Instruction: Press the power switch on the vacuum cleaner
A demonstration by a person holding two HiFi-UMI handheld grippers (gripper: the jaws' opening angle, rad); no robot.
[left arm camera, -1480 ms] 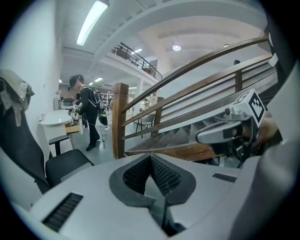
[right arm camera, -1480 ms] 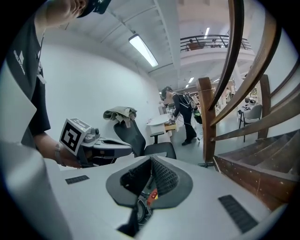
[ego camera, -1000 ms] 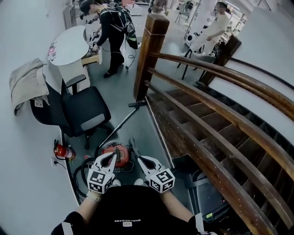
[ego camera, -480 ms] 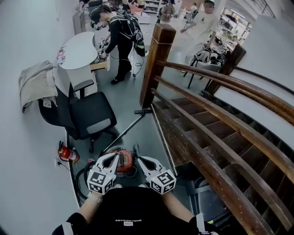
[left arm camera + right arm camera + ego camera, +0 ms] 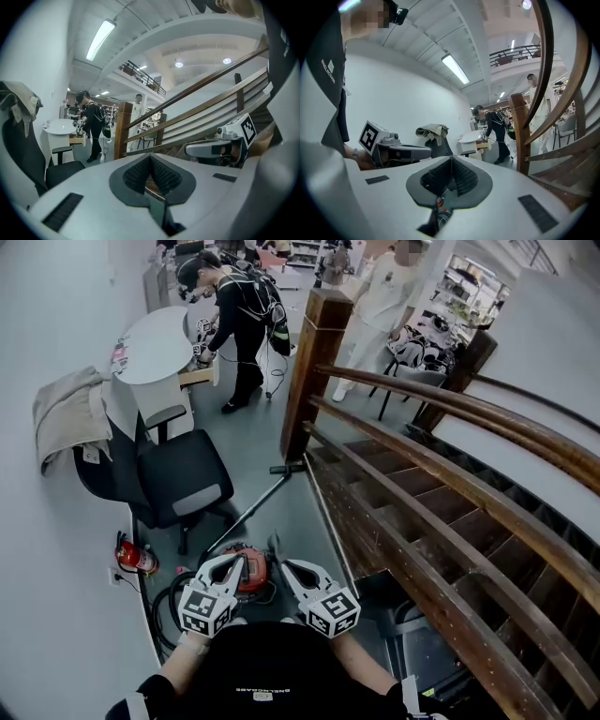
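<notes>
The red canister vacuum cleaner (image 5: 249,574) lies on the floor just ahead of my feet, with its black hose (image 5: 170,600) coiled to the left. Its wand (image 5: 247,509) runs out to the floor head (image 5: 286,468). My left gripper (image 5: 234,561) is held over the canister's left part and my right gripper (image 5: 277,552) over its right edge, both well above the floor. In the left gripper view the left gripper (image 5: 150,158) has its jaws closed tip to tip with nothing between them. The right gripper (image 5: 451,160) is the same in its own view. I cannot make out the switch.
A black office chair (image 5: 183,474) with a jacket (image 5: 64,413) and a red fire extinguisher (image 5: 137,559) stand at the left wall. A wooden newel post (image 5: 309,371) and stair rails (image 5: 441,484) close the right. A person in black (image 5: 239,310) bends at a white table (image 5: 155,334); another person (image 5: 380,301) stands beyond.
The head view has shifted slightly. The person in light clothes has walked nearer to the post. Both grippers stay over the vacuum cleaner, still closed.
</notes>
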